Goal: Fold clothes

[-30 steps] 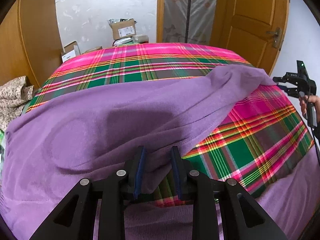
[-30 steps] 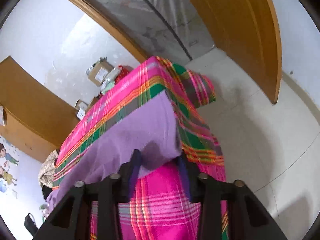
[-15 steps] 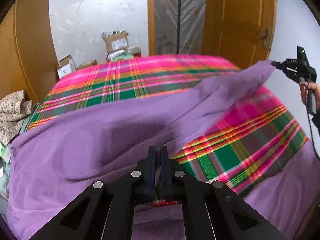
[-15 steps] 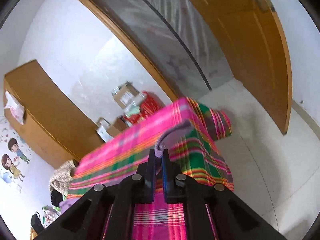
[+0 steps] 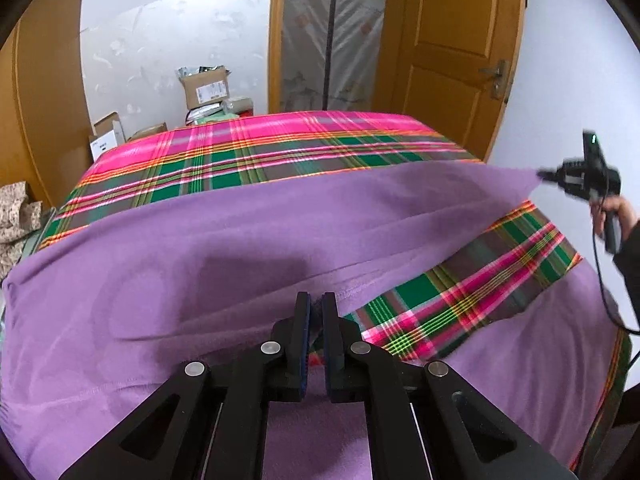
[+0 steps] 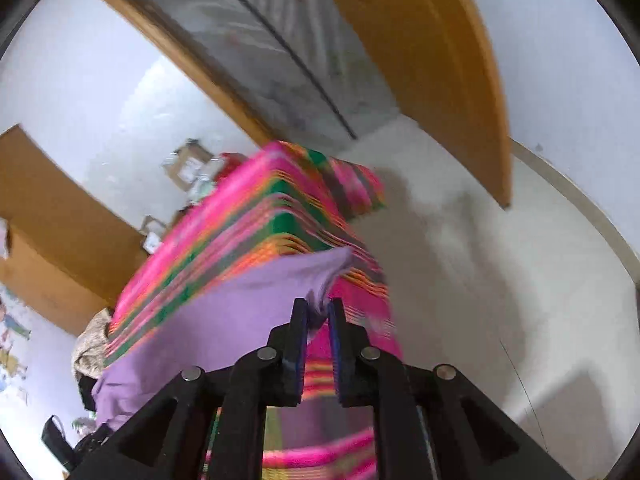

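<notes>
A large purple garment [image 5: 240, 248] lies spread over a table covered with a pink and green plaid cloth [image 5: 256, 152]. My left gripper [image 5: 316, 300] is shut on the garment's hemmed near edge. My right gripper [image 6: 318, 306] is shut on a far corner of the same purple garment [image 6: 224, 312], lifted above the plaid cloth [image 6: 256, 220]. In the left wrist view the right gripper [image 5: 544, 175] shows at the right, held by a hand [image 5: 618, 210], with the fabric pulled taut from it. A lower layer of the garment lies under my left gripper.
Cardboard boxes [image 5: 204, 90] stand against the white wall behind the table. A wooden door [image 5: 452, 56] and a plastic-covered doorway [image 5: 328, 36] are at the back right. A floral cloth [image 5: 16, 212] lies at the left. Bare pale floor [image 6: 500, 260] stretches right of the table.
Both grippers went from open to shut on the purple garment. The right gripper then lifted its corner and drew it out to the right, stretching the fabric.
</notes>
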`<state>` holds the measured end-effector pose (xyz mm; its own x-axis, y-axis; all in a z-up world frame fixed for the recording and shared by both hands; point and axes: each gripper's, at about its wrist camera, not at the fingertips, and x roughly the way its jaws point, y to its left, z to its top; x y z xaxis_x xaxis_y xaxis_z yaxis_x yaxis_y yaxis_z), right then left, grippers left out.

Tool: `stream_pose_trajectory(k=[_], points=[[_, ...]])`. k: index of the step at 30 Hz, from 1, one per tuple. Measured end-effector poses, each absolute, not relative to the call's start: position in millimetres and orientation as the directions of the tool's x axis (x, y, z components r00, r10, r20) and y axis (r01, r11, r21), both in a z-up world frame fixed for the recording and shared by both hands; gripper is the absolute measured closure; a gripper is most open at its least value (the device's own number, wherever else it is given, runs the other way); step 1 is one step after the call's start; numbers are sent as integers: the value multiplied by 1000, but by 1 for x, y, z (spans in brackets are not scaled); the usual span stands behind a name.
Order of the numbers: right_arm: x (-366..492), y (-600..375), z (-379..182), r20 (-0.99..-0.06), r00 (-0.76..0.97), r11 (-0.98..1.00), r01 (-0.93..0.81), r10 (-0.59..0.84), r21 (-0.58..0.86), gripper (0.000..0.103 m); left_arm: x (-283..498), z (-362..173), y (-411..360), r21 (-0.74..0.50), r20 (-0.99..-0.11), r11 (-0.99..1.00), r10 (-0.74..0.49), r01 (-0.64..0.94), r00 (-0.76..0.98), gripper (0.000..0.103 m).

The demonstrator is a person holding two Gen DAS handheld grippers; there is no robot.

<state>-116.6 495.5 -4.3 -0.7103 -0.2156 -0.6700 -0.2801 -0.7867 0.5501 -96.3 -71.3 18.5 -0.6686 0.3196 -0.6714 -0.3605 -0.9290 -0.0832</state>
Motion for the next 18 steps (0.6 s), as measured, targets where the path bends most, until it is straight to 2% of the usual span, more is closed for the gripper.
stream_pose_trajectory(k=[2,5,7,9,10,18], points=[[-109,502,-3,-668,-720,-778,-307,-186,548,88,-92,24,-74,-99,-652,-929,331,-357,-682,97],[-102,504,16,-617,-768,-788,-269,-171,553,78,-87,37,-78,-121,-613,-929,347,-350,-709,97],[-100,499,31,-573,-803,-807,-224,-165,546,77,-82,47,-82,-140,-576,-931,353,-336,-737,93],[-109,494,38,-558,-811,-822,-190,-177,536,58,-81,54,-85,-153,-555,-937,344,-314,-757,83],[-115,491,39,-560,-807,-829,-175,-188,531,54,-82,56,-87,-156,-553,-941,334,-299,-763,81],[-184,491,-14,-662,-670,-789,-183,-337,587,53,-106,38,-64,-154,-626,-942,327,-299,-708,80]])
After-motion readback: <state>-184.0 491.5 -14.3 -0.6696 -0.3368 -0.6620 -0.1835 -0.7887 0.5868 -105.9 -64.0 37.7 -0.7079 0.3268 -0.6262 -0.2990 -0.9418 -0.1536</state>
